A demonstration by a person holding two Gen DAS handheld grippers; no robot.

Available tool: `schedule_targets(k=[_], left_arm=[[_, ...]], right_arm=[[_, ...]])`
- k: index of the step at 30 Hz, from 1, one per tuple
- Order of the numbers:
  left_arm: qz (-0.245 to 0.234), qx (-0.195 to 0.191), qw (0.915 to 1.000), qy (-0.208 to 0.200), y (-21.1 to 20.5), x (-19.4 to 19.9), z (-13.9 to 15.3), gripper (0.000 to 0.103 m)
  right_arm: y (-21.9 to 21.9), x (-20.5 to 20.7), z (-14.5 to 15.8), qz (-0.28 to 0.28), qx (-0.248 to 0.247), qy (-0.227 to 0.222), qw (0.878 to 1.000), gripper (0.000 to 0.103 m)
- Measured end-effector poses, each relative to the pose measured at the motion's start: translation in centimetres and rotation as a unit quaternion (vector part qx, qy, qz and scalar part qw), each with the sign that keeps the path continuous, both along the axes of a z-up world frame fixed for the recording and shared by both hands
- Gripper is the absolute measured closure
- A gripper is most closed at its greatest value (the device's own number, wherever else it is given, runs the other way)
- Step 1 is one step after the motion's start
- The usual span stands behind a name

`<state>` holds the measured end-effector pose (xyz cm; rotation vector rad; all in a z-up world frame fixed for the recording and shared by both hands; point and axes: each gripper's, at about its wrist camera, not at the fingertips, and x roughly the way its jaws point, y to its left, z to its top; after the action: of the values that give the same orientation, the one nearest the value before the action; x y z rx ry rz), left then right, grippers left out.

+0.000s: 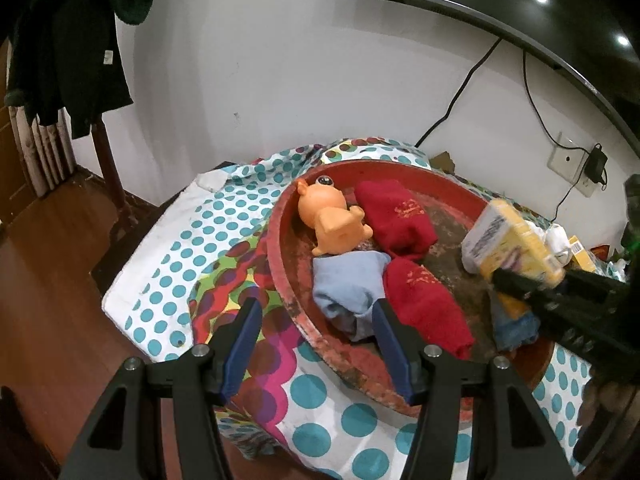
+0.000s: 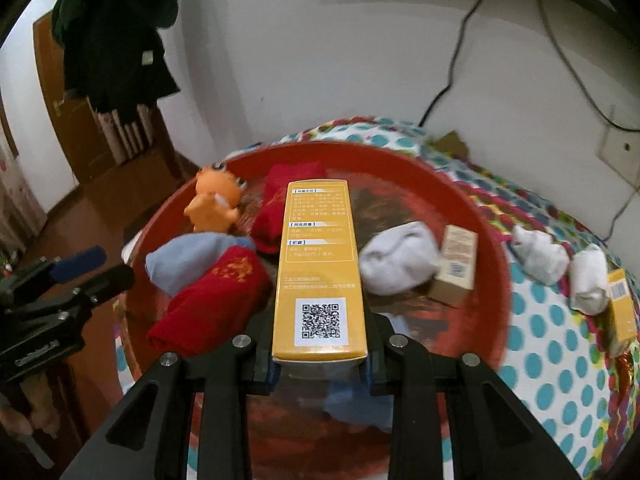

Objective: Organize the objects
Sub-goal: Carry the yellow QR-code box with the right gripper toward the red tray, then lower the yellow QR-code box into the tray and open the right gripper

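Right gripper [image 2: 320, 364] grips yellow box [image 2: 320, 264] over red basin [image 2: 480, 216], dotted cloth [image 2: 560, 360].

A red basin [image 2: 486, 216] on a white cloth [image 1: 168, 240] with teal dots and multicoloured scallops holds an orange toy [image 1: 332, 216], two red socks [image 1: 424, 300], pale blue cloth [image 1: 348, 284] — and, gripped, a yellow box [image 2: 320, 264].

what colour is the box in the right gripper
Yellow cardboard box with a white QR-code patch, clearest in the right wrist view.
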<state>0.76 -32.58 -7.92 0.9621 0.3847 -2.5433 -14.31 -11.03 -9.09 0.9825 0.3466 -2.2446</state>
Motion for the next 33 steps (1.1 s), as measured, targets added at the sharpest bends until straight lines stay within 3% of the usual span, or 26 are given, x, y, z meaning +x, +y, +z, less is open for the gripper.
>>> schedule_targets(k=[10,20,25,33], left_arm=[[-0.003,0.005,1.0,0.001,-0.1,-0.1,-0.2,0.044],[-0.009,0.021,0.9997,-0.004,0.0,-0.4,-0.5,0.044],[-0.012,0.019,0.9997,-0.005,0.1,-0.5,-0.6,0.044],[-0.013,0.01,0.9998,-0.01,0.5,-0.6,-0.7,0.044]], right_arm=[[-2.9,-0.4,-3.1,-0.002,0.036,-0.016,0.999,0.075],[-2.7,-0.7,-3.2,0.002,0.024,-0.022,0.999,0.073],[-2.2,-0.6,-2.8,0.006,0.014,-0.022,1.0,0.059],[0.6,0.0,-0.3,0.005,-0.031,-0.015,0.999,0.051]])
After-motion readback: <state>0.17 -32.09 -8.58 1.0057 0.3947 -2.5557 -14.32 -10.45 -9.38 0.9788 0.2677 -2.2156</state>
